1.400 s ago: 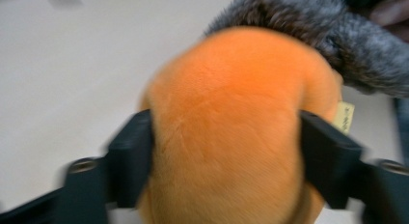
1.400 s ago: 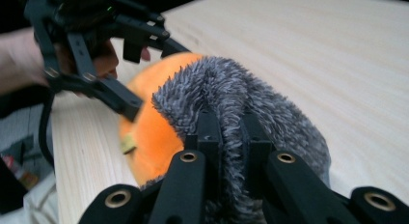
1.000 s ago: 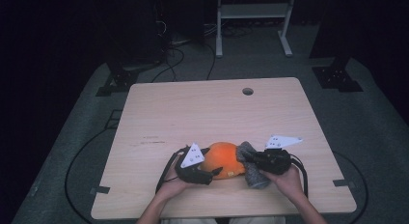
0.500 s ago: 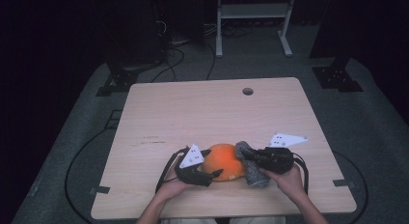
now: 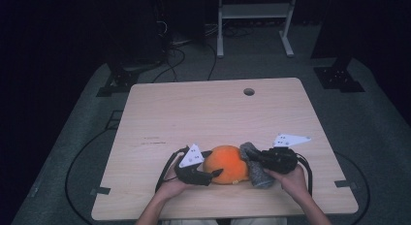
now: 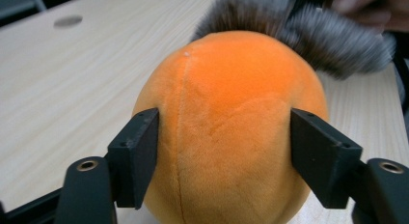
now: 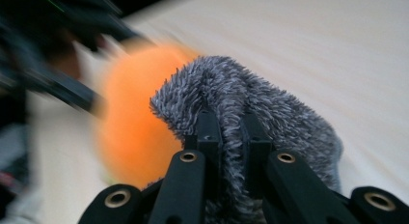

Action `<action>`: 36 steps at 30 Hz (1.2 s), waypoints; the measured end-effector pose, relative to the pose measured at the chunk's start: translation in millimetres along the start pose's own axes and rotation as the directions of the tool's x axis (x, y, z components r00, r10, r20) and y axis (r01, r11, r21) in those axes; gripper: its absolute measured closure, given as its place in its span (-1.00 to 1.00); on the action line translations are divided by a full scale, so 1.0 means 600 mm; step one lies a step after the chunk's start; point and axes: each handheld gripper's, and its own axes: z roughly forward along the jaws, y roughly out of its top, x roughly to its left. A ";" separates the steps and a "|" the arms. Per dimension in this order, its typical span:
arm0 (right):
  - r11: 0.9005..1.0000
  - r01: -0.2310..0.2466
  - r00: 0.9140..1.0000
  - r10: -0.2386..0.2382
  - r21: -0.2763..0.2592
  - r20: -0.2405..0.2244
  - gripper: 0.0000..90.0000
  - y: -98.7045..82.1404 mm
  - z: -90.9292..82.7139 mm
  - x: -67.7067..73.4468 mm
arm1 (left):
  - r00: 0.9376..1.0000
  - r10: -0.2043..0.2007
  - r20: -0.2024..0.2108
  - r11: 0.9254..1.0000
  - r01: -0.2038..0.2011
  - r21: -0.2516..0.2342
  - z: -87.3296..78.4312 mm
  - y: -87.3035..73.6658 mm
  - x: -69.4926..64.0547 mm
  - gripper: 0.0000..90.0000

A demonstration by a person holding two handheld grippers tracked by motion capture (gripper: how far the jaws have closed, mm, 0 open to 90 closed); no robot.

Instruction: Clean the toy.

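Left gripper view shows our left gripper (image 6: pixel 224 151), jaws just closing, squeezing the orange plush ball (image 6: pixel 226 122) on the table (image 6: pixel 62 89) while our right gripper (image 7: pixel 226 125) pinches the grey fuzzy sock (image 7: pixel 270 108) beside it, probably to pull it over the ball.

In the high view the tabletop (image 5: pixel 213 118) is evenly lit from above while the room around it sinks into near black. The left gripper view is sharp and bright. The right gripper view smears with motion blur along its left side.
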 end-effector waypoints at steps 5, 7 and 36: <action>0.995 0.091 0.996 -0.091 0.041 -0.015 0.81 0.001 0.014 0.021 | 0.997 -0.076 0.017 0.997 0.076 0.016 0.007 0.000 0.009 -0.73; 0.996 0.070 0.997 -0.069 0.046 -0.024 0.81 -0.003 0.014 0.012 | 0.987 -0.155 0.039 0.987 0.153 0.053 0.017 -0.006 0.015 -0.86; 0.992 0.110 0.990 -0.114 0.055 0.085 0.81 0.007 0.015 0.026 | 0.994 -0.061 -0.088 0.998 0.061 -0.003 0.005 0.007 0.001 -0.49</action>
